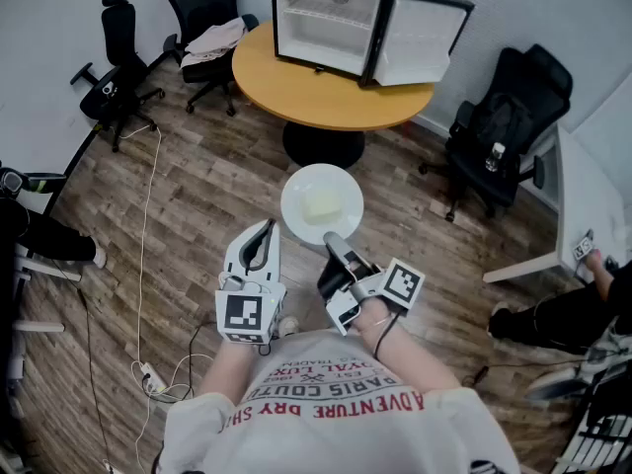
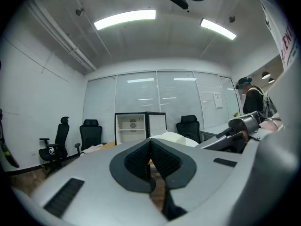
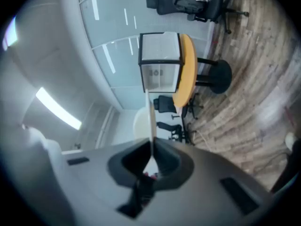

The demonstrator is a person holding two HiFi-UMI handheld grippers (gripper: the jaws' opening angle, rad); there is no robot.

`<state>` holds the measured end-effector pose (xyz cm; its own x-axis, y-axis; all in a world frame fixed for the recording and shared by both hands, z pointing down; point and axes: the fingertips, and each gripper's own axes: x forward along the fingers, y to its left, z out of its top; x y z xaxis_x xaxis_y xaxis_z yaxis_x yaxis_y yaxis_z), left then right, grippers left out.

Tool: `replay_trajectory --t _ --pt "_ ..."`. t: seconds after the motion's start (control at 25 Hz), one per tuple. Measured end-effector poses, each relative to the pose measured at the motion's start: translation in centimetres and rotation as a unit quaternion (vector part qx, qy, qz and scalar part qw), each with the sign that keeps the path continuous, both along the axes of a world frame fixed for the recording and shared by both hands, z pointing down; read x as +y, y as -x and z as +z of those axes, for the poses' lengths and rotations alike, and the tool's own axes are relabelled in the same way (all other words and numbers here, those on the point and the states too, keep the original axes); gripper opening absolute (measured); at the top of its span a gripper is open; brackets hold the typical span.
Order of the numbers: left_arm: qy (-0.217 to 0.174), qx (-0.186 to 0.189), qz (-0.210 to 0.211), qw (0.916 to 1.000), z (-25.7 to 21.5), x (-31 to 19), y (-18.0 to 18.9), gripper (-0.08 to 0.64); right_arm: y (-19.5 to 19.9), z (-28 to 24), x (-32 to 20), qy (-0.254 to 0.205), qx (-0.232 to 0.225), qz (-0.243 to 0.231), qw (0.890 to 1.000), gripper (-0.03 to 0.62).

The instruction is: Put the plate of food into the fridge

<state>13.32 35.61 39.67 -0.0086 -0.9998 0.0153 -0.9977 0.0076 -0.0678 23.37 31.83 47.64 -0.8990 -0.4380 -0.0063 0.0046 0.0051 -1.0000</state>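
Observation:
A white plate [image 1: 321, 203] with a pale block of food [image 1: 322, 205] on it hangs above the wooden floor, short of the round table. My right gripper [image 1: 334, 245] is shut on the plate's near rim; in the right gripper view the plate [image 3: 149, 119] shows edge-on between the closed jaws. My left gripper [image 1: 263, 233] hovers to the plate's left, jaws shut and empty, apart from the plate. The small fridge [image 1: 357, 26] stands on the orange round table [image 1: 326, 92] with its door swung open; its shelves look bare. In the left gripper view the fridge [image 2: 140, 128] is straight ahead.
Black office chairs stand around: two at the far left [image 1: 202, 18], one at the right [image 1: 509, 117]. A white desk [image 1: 588, 205] is at the right edge with a seated person [image 1: 578, 309] beside it. Cables [image 1: 148, 265] trail over the floor at the left.

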Motion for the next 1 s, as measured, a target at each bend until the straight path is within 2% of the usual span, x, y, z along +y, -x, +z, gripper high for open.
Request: replay_trajectory --t 0.24,0.36,0.44,0.8,1.0 --pt "-0.001 -0.020 0.004 0.9998 0.1 0.3 0.2 0.026 0.5 0.2 0.5 0.000 -0.001 -0.002 1.000 0.038" --pt "-0.005 -0.014 0.006 0.9999 -0.3 0.2 0.7 0.026 1.2 -0.1 0.6 -0.005 -0.001 -0.005 1.000 0.038" --pt "-0.007 -0.003 0.006 1.0000 -0.4 0.3 1.5 0.026 1.9 -0.3 0.8 -0.008 0.001 -0.004 1.000 0.038" --pt "-0.009 -0.005 0.023 0.9997 0.3 0.9 5.9 0.026 6.0 0.2 1.3 -0.022 0.016 0.014 1.000 0.037" --pt "-0.006 -0.001 0.027 0.9996 0.7 0.8 8.4 0.026 8.6 0.5 1.3 -0.010 0.015 0.017 1.000 0.037"
